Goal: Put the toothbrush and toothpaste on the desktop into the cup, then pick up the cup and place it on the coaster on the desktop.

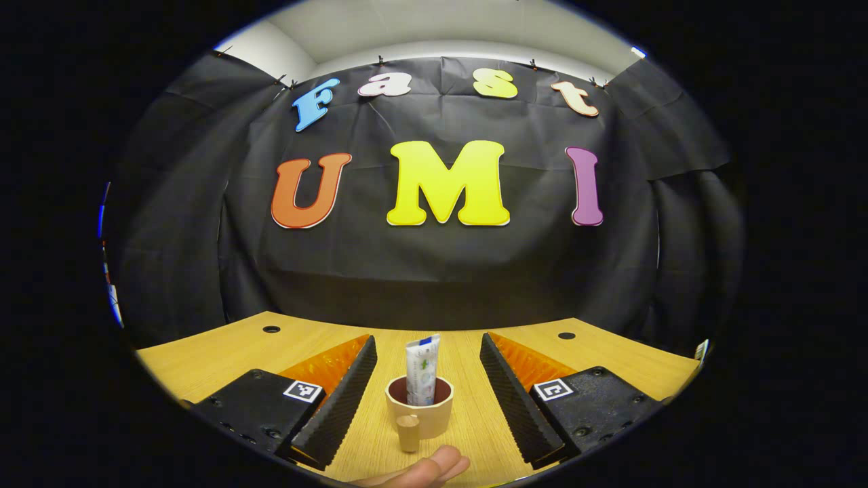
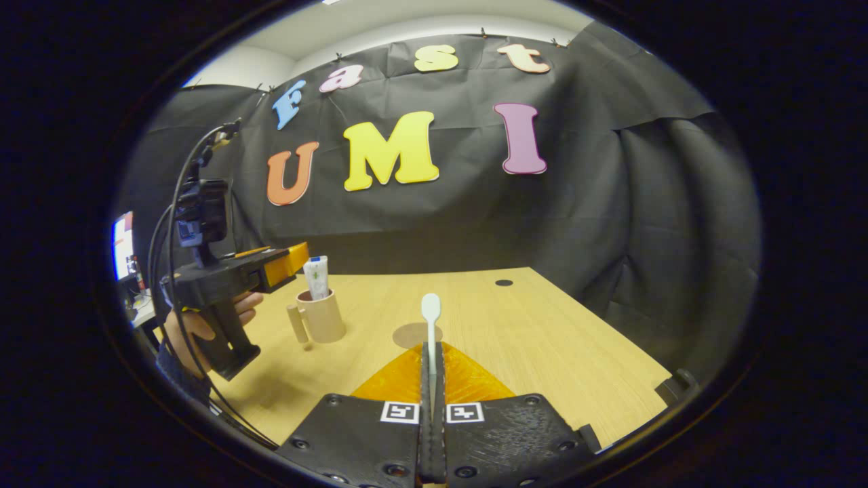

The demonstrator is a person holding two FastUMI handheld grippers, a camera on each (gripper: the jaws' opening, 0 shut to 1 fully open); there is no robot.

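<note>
A: Left gripper view. Left tongs (image 1: 428, 386) spread wide, released, nothing between the fingers. The cup (image 1: 419, 405) stands on the table (image 1: 203, 362) in the gap between them, touching neither finger, handle turned toward the camera.

B: Contents?

A: The toothpaste (image 1: 422, 371) stands upright inside the cup, flat crimped end up, its upper part rising above the rim. A fingertip or two of the person's hand (image 1: 420, 469) shows at the bottom edge, just below the cup's handle.

B: Right gripper view?

A: Right tongs (image 2: 432, 369) clenched on the toothbrush (image 2: 430, 322): both fingers pressed together on its handle, the head sticking out ahead of the tips, pointing away from the camera above the table. The coaster (image 2: 412, 335) (a flat brownish disc) lies on the table just past the fingertips, behind the brush in this view, bare.

B: Anything to the left of that?

A: The cup again, well left of the coaster, toothpaste standing in it. The left tongs sit beside it at rim height, held by the hand, cables (image 2: 169, 224) running up from the device.
</note>
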